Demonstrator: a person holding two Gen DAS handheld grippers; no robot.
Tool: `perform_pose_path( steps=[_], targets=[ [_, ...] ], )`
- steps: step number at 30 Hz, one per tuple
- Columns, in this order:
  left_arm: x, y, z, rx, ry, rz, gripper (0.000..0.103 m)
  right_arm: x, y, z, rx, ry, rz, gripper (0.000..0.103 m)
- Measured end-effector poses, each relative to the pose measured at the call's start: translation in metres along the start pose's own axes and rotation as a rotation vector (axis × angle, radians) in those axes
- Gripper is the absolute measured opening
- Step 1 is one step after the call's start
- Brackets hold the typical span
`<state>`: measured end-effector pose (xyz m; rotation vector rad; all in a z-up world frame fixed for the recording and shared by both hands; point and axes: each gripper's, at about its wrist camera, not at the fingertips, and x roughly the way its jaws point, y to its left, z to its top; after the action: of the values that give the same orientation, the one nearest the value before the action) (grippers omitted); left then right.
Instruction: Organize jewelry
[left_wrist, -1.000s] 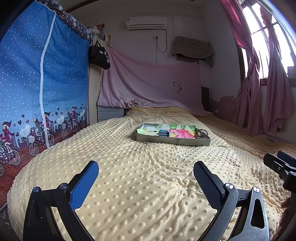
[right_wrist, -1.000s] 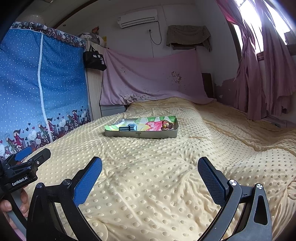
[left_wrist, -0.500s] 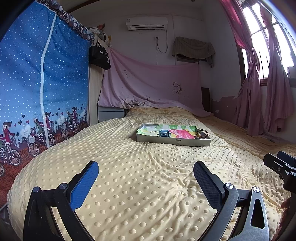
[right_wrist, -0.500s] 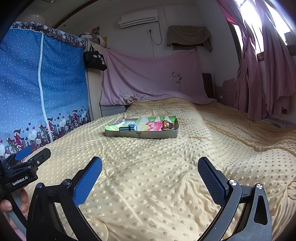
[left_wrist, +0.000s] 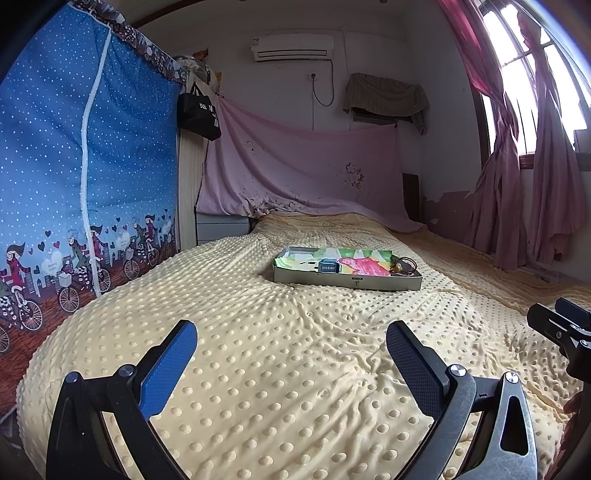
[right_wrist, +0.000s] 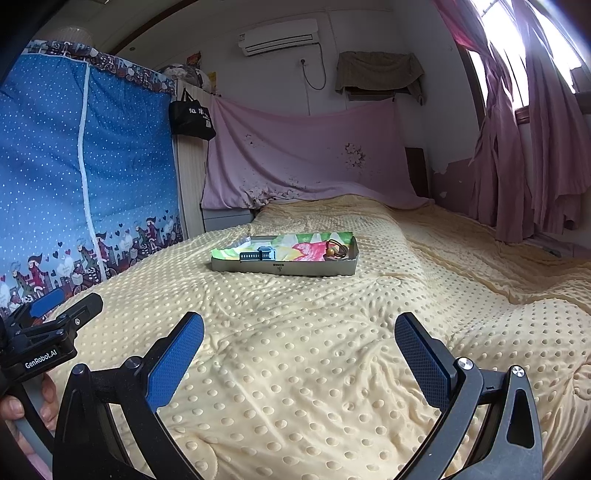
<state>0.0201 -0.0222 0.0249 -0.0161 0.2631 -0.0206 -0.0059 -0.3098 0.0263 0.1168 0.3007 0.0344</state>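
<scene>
A shallow grey box (left_wrist: 347, 281) (right_wrist: 284, 268) with a colourful lining lies in the middle of the bed. In it are a dark watch (left_wrist: 328, 266) (right_wrist: 258, 254) and a beaded bracelet (left_wrist: 404, 265) (right_wrist: 337, 249) at its right end. My left gripper (left_wrist: 291, 345) is open and empty, low over the blanket, well short of the box. My right gripper (right_wrist: 299, 341) is open and empty too, at about the same distance. Each gripper shows at the edge of the other's view: the right one (left_wrist: 561, 328) and the left one (right_wrist: 48, 325).
The bed carries a yellow dotted blanket (left_wrist: 258, 332). A blue fabric wardrobe (left_wrist: 74, 166) stands on the left. A pink sheet (left_wrist: 295, 173) hangs at the headboard. Pink curtains (left_wrist: 535, 166) hang by the window on the right.
</scene>
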Motion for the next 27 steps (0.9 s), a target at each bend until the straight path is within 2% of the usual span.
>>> perform_pose_path(
  steps=[27],
  targets=[
    [-0.0005,0.0016,-0.0008,0.000,0.003,-0.005,0.103,-0.0006,0.0027,-0.0012,0.003,-0.004,0.001,0.102]
  ],
)
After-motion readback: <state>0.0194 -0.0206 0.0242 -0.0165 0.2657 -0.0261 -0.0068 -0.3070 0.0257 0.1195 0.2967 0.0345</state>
